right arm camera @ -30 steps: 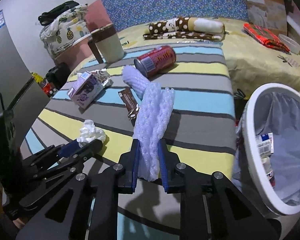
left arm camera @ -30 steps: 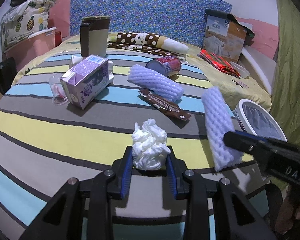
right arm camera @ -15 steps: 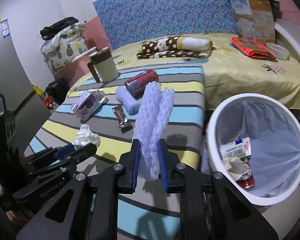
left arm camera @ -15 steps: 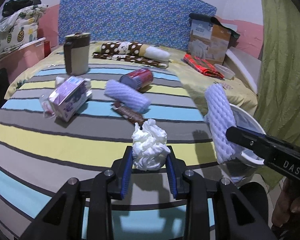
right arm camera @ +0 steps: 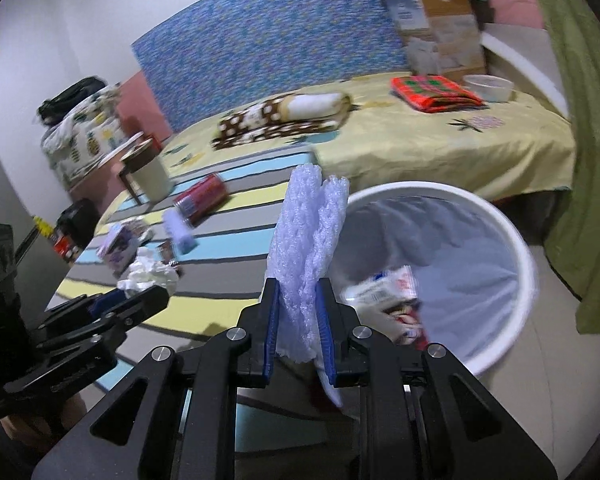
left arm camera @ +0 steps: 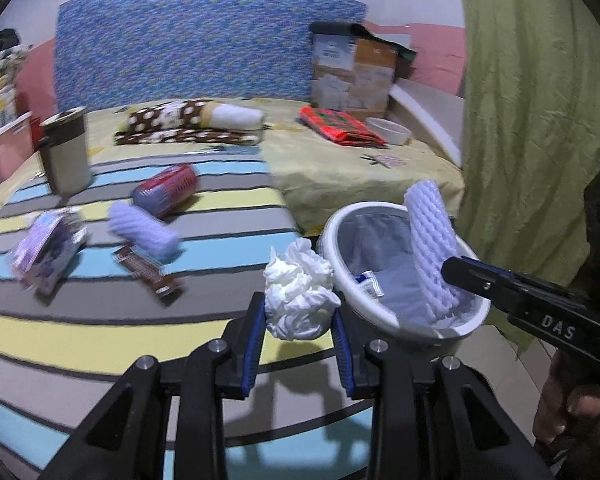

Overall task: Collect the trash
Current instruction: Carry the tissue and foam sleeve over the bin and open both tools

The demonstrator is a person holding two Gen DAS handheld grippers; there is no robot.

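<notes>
My left gripper point(left arm camera: 299, 322) is shut on a crumpled white tissue point(left arm camera: 298, 300), held just left of the white trash bin point(left arm camera: 342, 220) beside the bed. My right gripper point(right arm camera: 298, 312) is shut on a pale lilac foam fruit net point(right arm camera: 308, 252), upright, over the bin's point(right arm camera: 512, 240) left rim. In the left wrist view that foam net point(left arm camera: 432, 248) hangs above the bin's opening. The bin holds a grey liner and some wrappers point(right arm camera: 384, 288). Still on the striped bedspread lie a red can point(left arm camera: 166, 192), a second foam net point(left arm camera: 144, 230), a brown wrapper point(left arm camera: 148, 272) and a purple carton point(left arm camera: 44, 252).
A beige lidded cup point(left arm camera: 66, 156) stands at the bed's left. A spotted roll point(left arm camera: 192, 120), red cloth point(left arm camera: 340, 126), white bowl point(left arm camera: 388, 130) and cardboard box point(left arm camera: 352, 72) lie at the back. A green curtain point(left arm camera: 528, 120) hangs right of the bin.
Both grippers have swung right and slightly up, off the bedspread toward the bin, each keeping its grip. The bin has come near the middle of both views.
</notes>
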